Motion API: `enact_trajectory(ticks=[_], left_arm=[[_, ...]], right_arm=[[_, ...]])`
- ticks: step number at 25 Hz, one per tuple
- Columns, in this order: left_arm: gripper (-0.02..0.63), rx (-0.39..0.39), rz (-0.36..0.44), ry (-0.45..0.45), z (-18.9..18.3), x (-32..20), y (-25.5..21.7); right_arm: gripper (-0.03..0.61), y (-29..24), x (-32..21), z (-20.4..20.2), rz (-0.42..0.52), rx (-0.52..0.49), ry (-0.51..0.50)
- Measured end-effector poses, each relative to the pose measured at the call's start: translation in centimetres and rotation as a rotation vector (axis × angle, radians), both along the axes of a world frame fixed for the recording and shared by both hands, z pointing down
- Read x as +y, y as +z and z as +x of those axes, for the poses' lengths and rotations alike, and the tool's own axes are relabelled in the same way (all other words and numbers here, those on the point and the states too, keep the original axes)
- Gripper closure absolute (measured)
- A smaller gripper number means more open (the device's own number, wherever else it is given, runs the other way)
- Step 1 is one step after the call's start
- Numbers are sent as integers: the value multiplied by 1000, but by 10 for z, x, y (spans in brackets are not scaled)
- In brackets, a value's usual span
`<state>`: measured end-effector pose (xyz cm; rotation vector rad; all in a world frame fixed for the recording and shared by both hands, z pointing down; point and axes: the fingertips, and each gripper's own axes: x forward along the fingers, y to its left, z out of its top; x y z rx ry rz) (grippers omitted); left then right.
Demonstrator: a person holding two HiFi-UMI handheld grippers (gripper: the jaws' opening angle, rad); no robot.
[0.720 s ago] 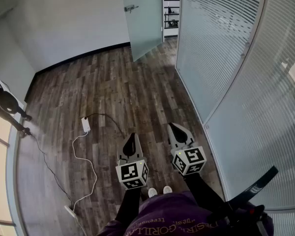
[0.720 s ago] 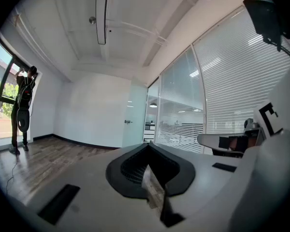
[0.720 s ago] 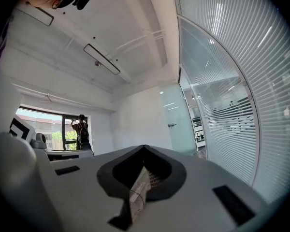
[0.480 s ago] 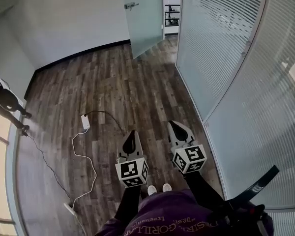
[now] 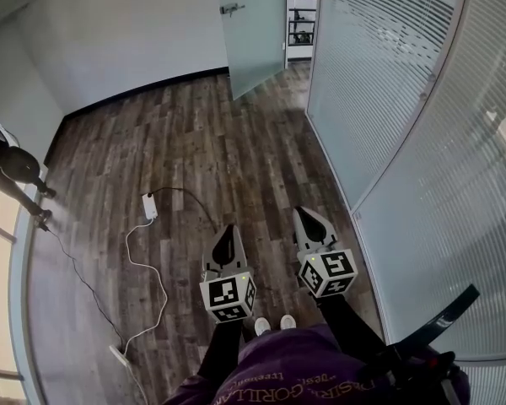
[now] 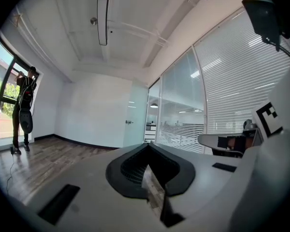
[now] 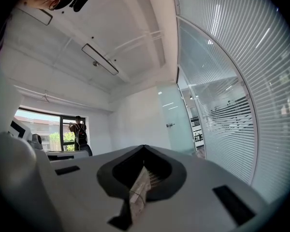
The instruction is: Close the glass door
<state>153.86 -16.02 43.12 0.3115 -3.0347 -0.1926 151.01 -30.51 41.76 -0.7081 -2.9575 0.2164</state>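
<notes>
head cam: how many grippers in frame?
2: left gripper low centre over the wood floor; right gripper beside it, nearer the glass wall. None look hidden.

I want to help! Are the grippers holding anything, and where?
Nothing. The left gripper and right gripper are shut and empty, away from the glass door.

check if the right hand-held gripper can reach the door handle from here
Probably not yet: the handle sits far across the floor from the right hand-held gripper. Nothing blocks the way, though.

Perhaps pale-green glass door (image 5: 257,32); grey-brown floor (image 5: 194,159)
</notes>
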Motion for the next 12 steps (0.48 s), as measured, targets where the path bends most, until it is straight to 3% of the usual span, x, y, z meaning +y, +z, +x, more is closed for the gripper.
enact_trajectory(ticks=[12], left_arm=[[614, 28, 13, -18, -6, 49, 16]], right_arm=[[581, 5, 30, -9, 22, -3, 27]])
